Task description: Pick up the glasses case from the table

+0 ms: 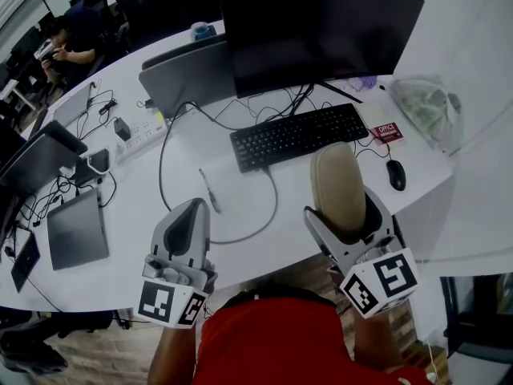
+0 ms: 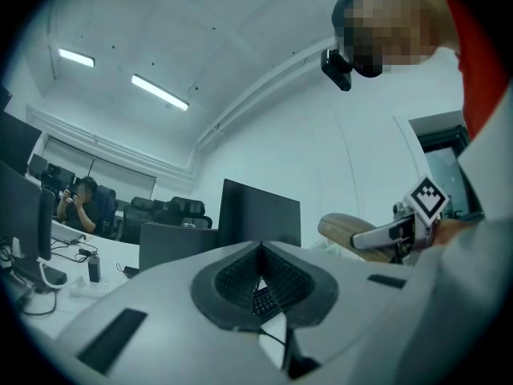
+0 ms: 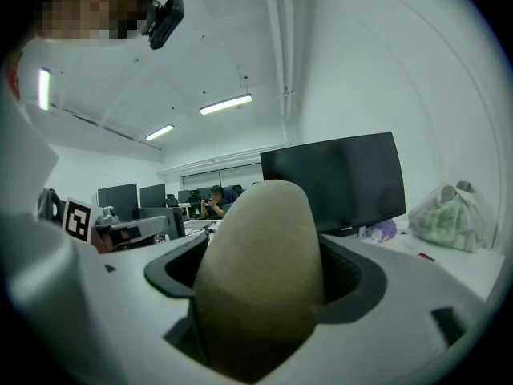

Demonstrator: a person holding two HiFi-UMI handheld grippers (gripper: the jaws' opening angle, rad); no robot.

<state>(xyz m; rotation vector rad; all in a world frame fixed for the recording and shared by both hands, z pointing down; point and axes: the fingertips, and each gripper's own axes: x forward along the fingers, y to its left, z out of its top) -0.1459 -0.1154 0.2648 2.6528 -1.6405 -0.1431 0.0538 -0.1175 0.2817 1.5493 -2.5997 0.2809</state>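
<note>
Two grippers hang over the near edge of a white surface [image 1: 240, 207]. At the far left a closed grey laptop [image 1: 77, 229] lies flat among cables, with a white power strip [image 1: 140, 137] beyond it. The left gripper [image 1: 192, 207] comes next; its jaws are pressed together with nothing between them, and its own view shows the ribbed pads [image 2: 240, 277] meeting in a point. Just right of it a pen [image 1: 209, 191] lies on the surface. Further right a black keyboard [image 1: 300, 135] sits in front of a dark monitor [image 1: 317, 26].

The right gripper [image 1: 346, 219] pinches the glasses case [image 1: 337, 184] by its lower end. The case is tan, closed, and rounded at the top. It stands out from the jaws, raised off the surface in front of the keyboard's right end. What is inside cannot be seen. In the right gripper view the case [image 3: 260, 271] fills the gap, touching both jaws.

To the right lies a black mouse [image 1: 396, 175]. At the far right corner a clear plastic bag [image 1: 431, 107] holds something pale green that cannot be made out.
</note>
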